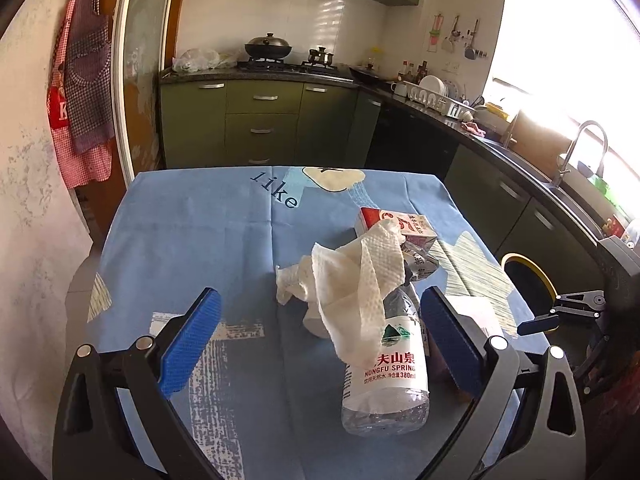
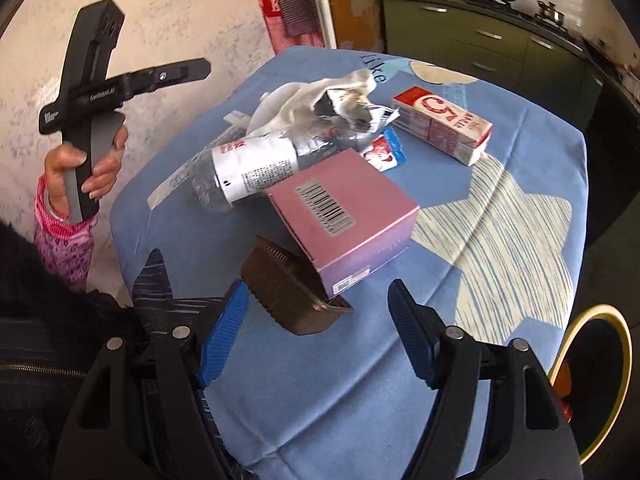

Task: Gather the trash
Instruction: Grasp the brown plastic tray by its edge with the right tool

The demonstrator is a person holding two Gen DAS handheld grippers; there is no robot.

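On the blue tablecloth lies a clear water bottle with a white paper towel draped over its neck. Behind them are a red-and-white milk carton and a crumpled foil wrapper. My left gripper is open wide around this pile, and its pads touch nothing. In the right wrist view my right gripper is open above a brown ribbed plastic tray that leans on a pink box. The bottle, towel, carton and a small red-and-blue wrapper lie beyond.
A dark bin with a yellow rim stands off the table's right side; its rim also shows in the left view. A hand in a pink sleeve holds the left tool. Kitchen cabinets and a sink counter lie behind.
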